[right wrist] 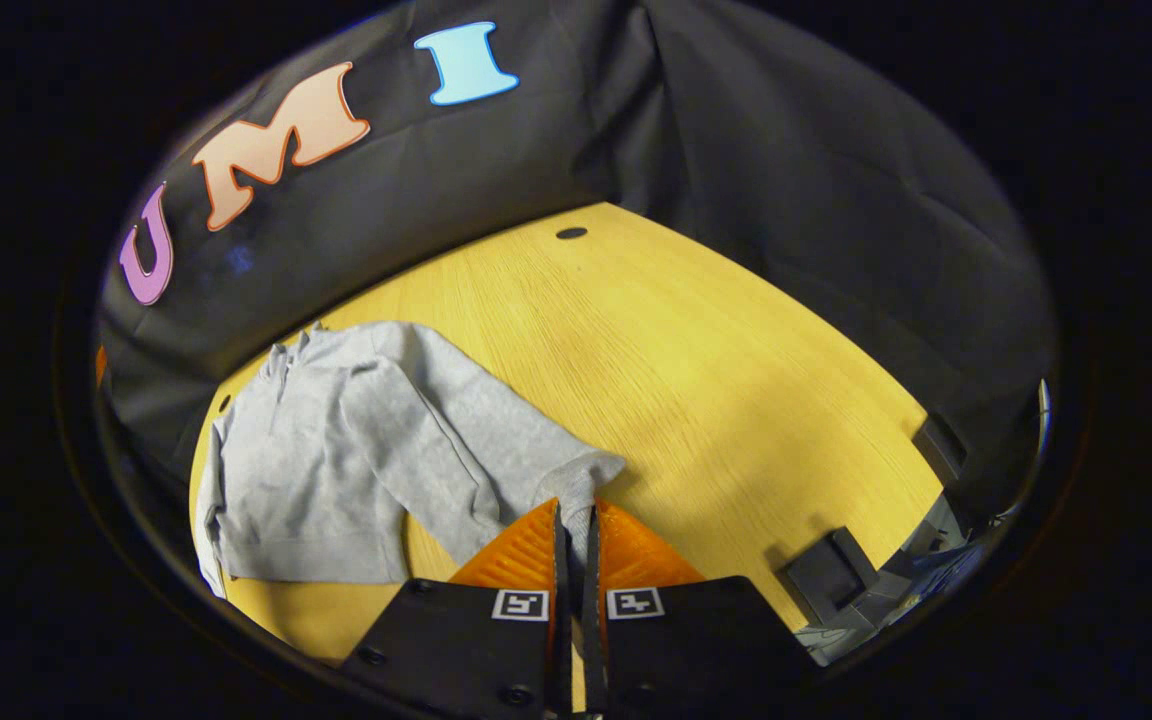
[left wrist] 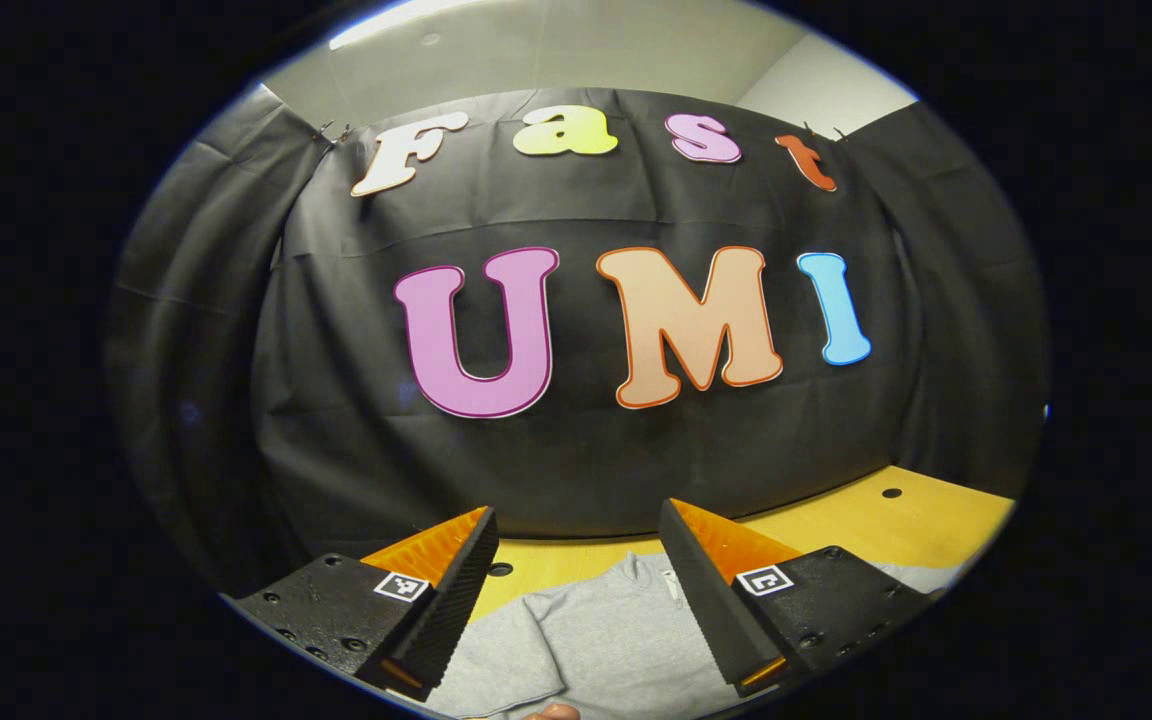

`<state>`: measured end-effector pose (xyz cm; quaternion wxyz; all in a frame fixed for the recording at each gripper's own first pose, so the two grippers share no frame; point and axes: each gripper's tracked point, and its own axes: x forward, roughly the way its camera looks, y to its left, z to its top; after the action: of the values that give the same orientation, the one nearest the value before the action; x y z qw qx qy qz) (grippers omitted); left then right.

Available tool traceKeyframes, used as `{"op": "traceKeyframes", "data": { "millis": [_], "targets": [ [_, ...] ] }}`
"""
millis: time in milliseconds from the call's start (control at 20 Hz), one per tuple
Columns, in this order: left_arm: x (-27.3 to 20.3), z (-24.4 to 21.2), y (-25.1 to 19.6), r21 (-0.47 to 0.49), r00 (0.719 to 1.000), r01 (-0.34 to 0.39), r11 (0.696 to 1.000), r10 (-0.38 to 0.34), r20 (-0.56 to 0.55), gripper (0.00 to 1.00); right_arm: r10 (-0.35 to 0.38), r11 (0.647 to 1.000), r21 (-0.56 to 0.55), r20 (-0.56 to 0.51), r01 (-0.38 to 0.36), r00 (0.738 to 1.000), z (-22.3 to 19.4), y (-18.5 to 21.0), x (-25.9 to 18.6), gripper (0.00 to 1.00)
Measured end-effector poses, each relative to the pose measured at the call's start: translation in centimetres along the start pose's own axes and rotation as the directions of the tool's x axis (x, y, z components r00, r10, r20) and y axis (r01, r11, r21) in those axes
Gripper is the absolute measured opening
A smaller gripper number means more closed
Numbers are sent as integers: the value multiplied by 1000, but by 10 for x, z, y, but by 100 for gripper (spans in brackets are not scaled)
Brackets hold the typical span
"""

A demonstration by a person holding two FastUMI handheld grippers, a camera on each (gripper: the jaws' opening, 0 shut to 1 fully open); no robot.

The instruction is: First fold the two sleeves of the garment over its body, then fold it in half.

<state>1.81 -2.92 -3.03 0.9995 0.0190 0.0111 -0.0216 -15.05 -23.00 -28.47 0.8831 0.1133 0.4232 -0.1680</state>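
Garment: a grey sweatshirt (right wrist: 336, 450) is laid flat on the yellow wooden surface (right wrist: 696, 380), ahead and to the left of the right hand-held gripper (right wrist: 574, 520).
Sleeve: one sleeve (right wrist: 496, 440) is stretched from the shoulder down to the right hand-held gripper; its long axis is run diagonally, and its cuff (right wrist: 581, 475) is met at the fingertips.
Right hand-held gripper: the fingers are pressed nearly together, with the cuff pinched between them.
Left hand-held gripper: the left hand-held gripper (left wrist: 576, 560) is held spread and empty, above the near part of the sweatshirt, whose collar is seen ahead between the fingers.
Key relation: the body lies to the left of the pinched cuff, so the sleeve is judged to need carrying leftward over it; the right hand-held gripper is the nearer one.
Progress: the first sleeve fold is judged to be only just started.
Surface: bare wood with small round holes (right wrist: 570, 233).
Room: black cloth (right wrist: 786, 150) is hung behind and beside the surface.
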Motion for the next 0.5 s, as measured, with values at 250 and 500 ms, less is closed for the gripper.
{"op": "traceKeyframes", "data": {
  "millis": [250,500],
  "targets": [
    [-7,-3,21,2,999,-41,999,41,-9,95,61,998,27,61,-63,996,40,33,2,7],
    [-15,-7,45,15,996,-87,996,87,-18,95,116,992,28,99,-119,988,69,68,7,7]
  ]
}}
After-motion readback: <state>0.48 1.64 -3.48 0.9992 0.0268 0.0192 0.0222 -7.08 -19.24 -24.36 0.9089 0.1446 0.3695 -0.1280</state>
